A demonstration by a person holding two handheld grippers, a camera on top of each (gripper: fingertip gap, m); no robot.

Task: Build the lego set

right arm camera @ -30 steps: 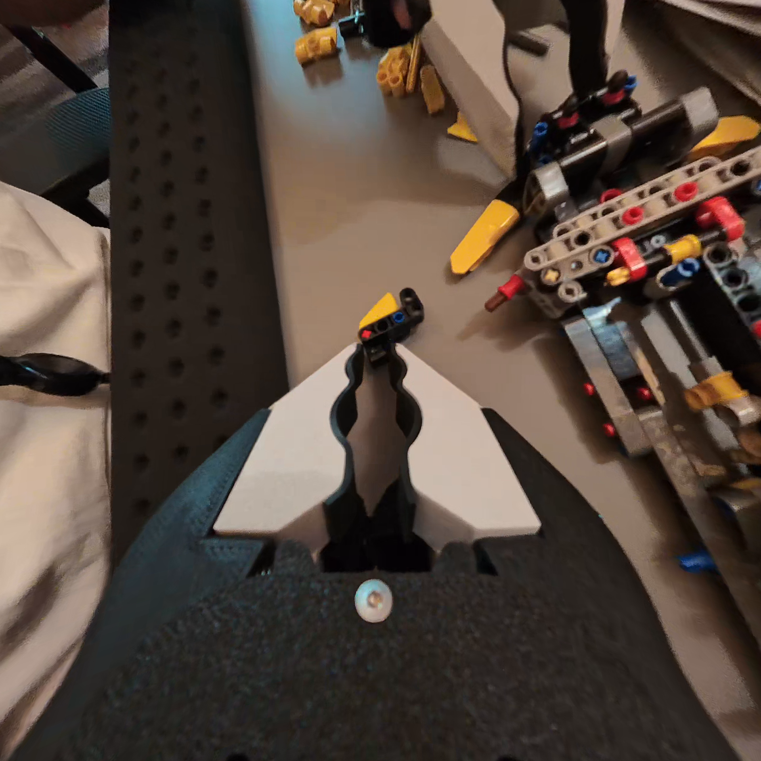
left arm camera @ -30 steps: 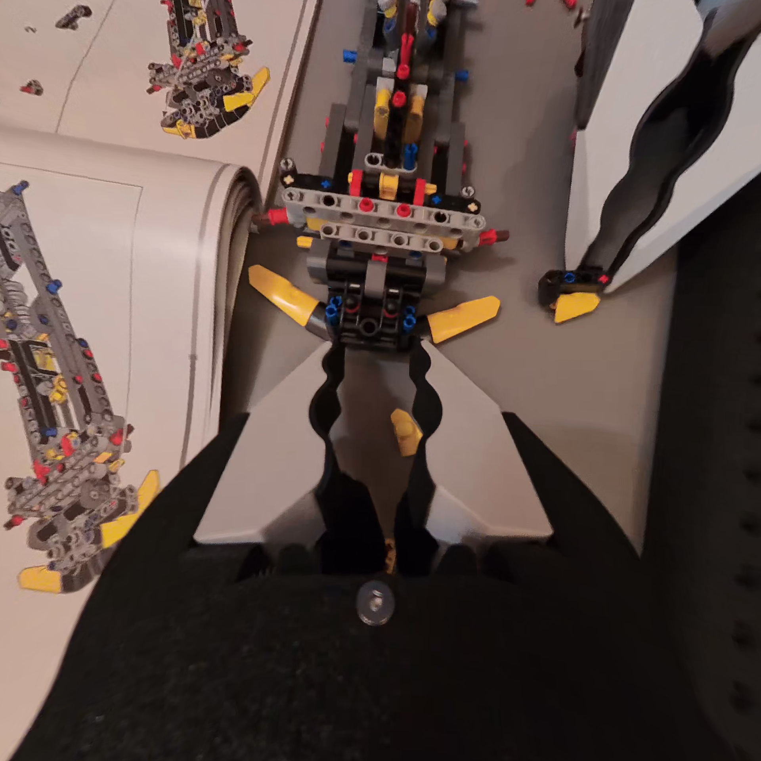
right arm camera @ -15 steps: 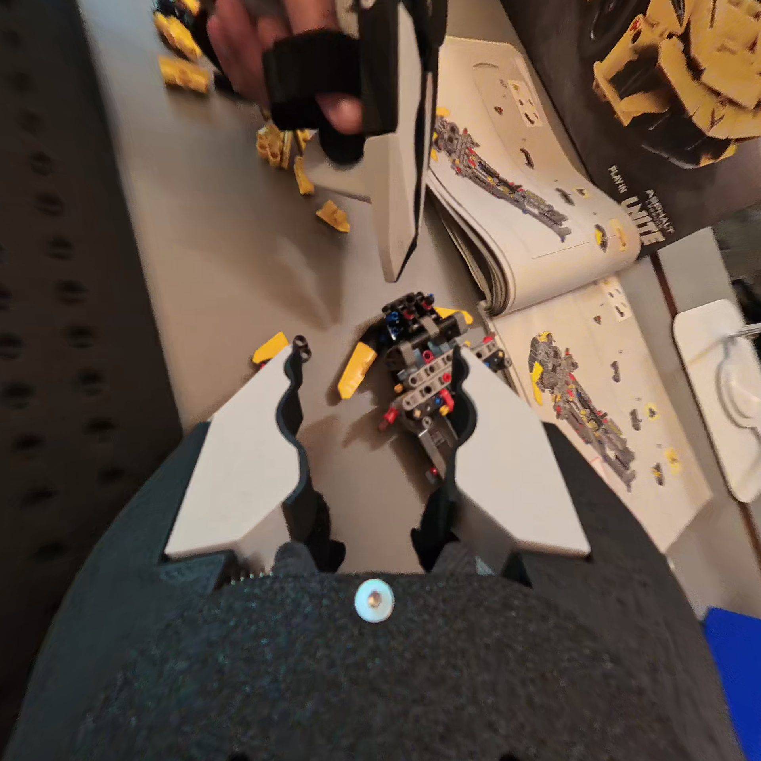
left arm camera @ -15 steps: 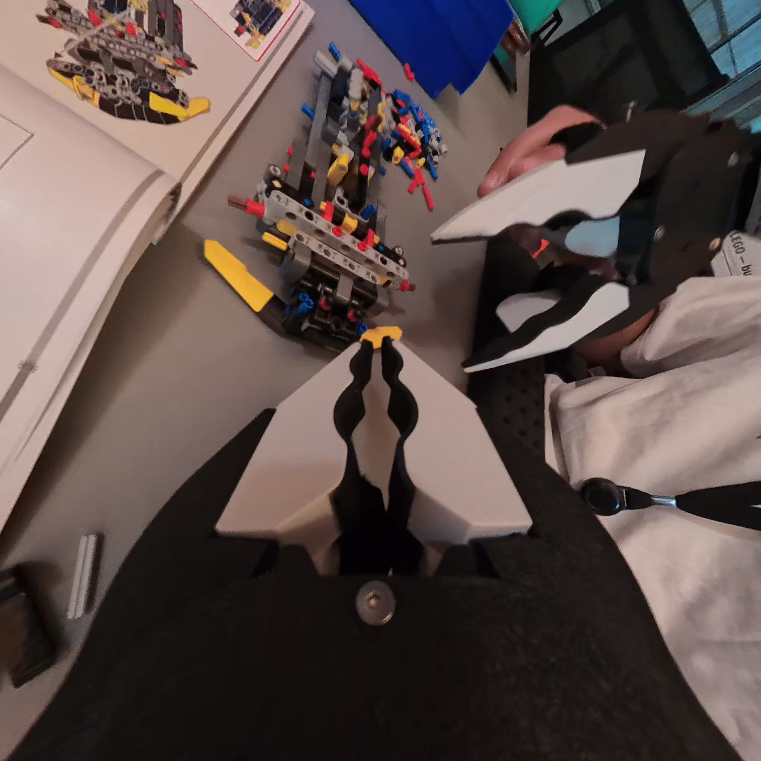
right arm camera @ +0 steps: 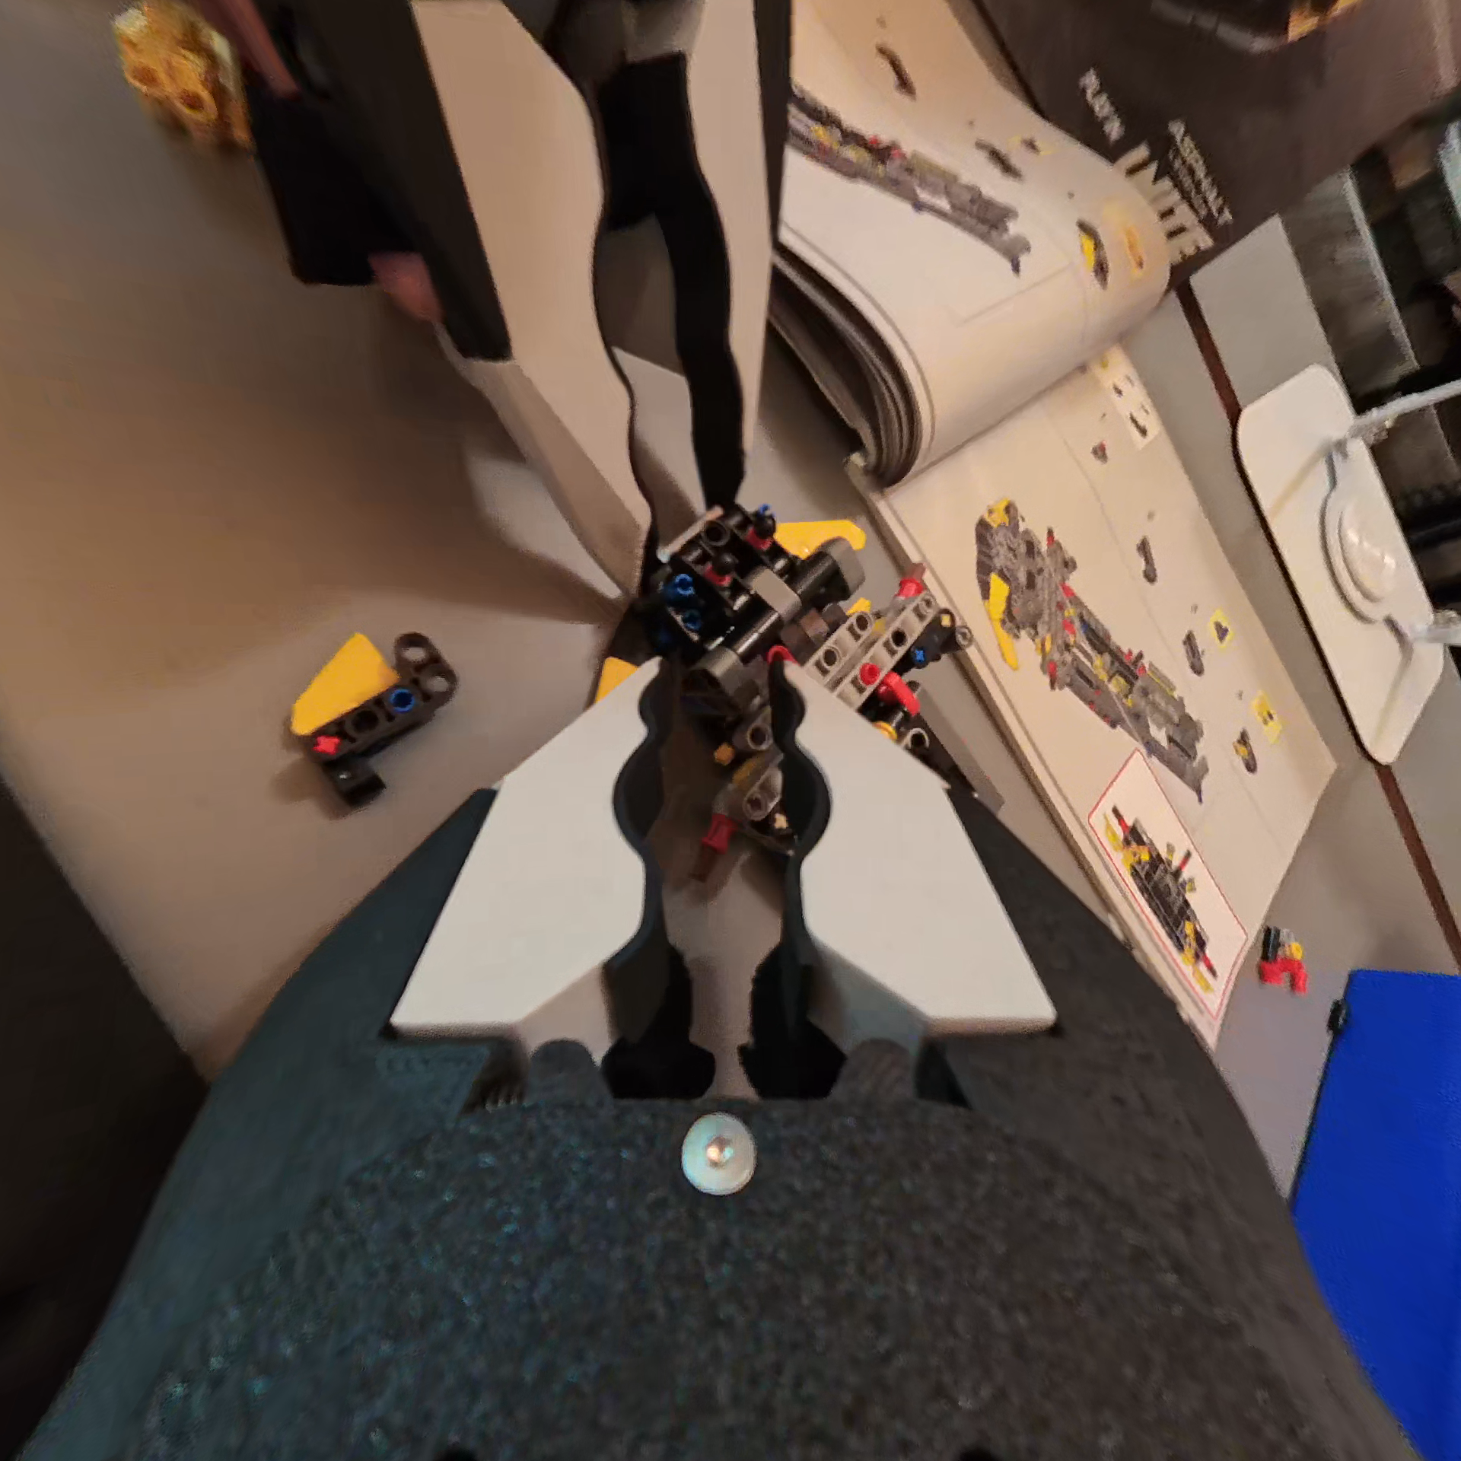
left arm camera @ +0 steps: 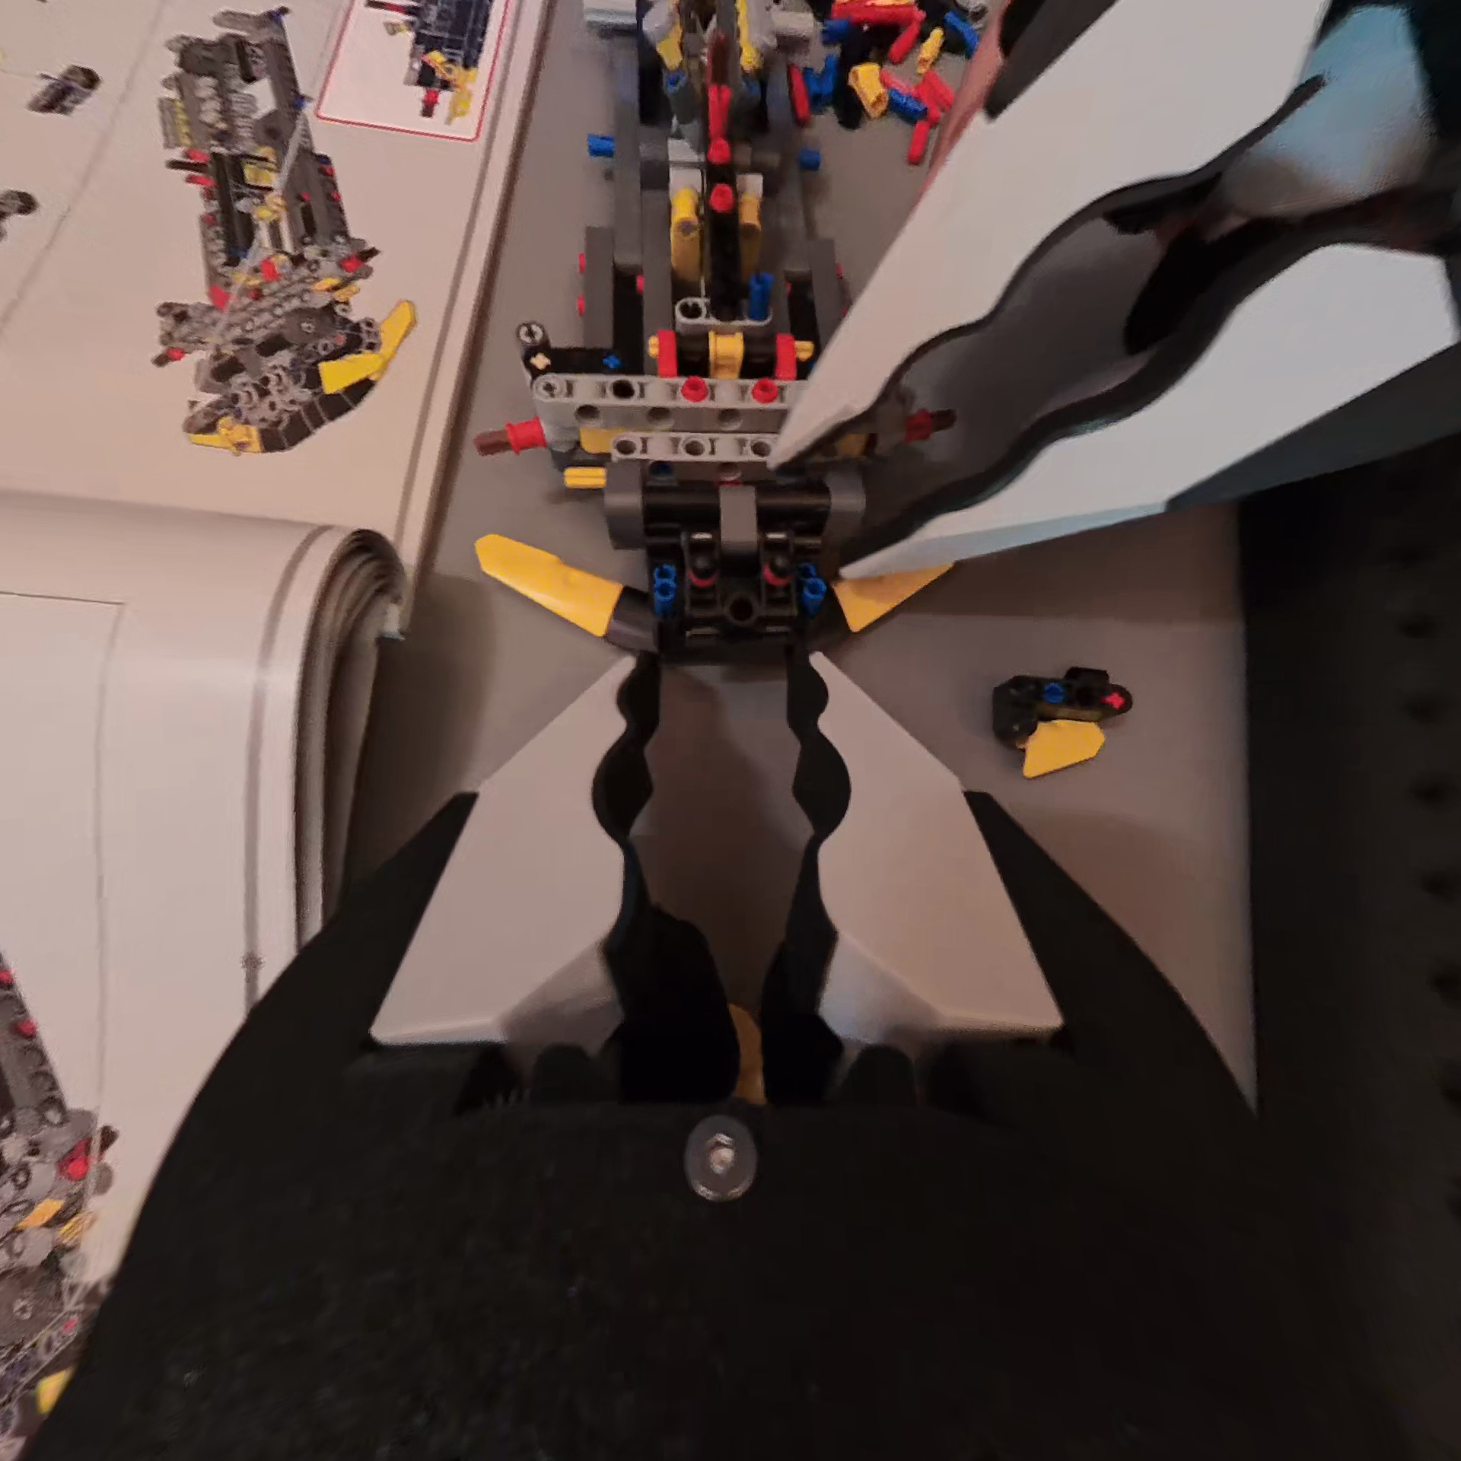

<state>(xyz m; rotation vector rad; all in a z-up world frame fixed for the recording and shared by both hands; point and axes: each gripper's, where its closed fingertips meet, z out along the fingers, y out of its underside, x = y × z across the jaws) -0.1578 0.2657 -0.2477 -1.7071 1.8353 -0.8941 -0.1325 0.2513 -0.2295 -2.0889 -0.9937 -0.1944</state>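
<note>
The long lego model lies on the grey table, its black end with two yellow fins towards me. My left gripper is shut on that black end, a fingertip on each side. The right wrist view shows it coming from above. My right gripper is shut on the model's side, with a dark grey part between its pads. In the left wrist view it reaches in from the upper right. A small black-and-yellow sub-assembly lies loose on the table, and also shows in the right wrist view.
An open instruction booklet lies left of the model and shows in the right wrist view. Loose red, blue and yellow pieces are piled beyond the model. A black perforated mat borders the table. A blue box and a white pad stand nearby. About 4 centimetres separates my left fingertips from my right.
Half a second ago both grippers were lifted off the model, the right wide open. Now both are closed on it. The sub-assembly the right held a second ago lies on the table.
</note>
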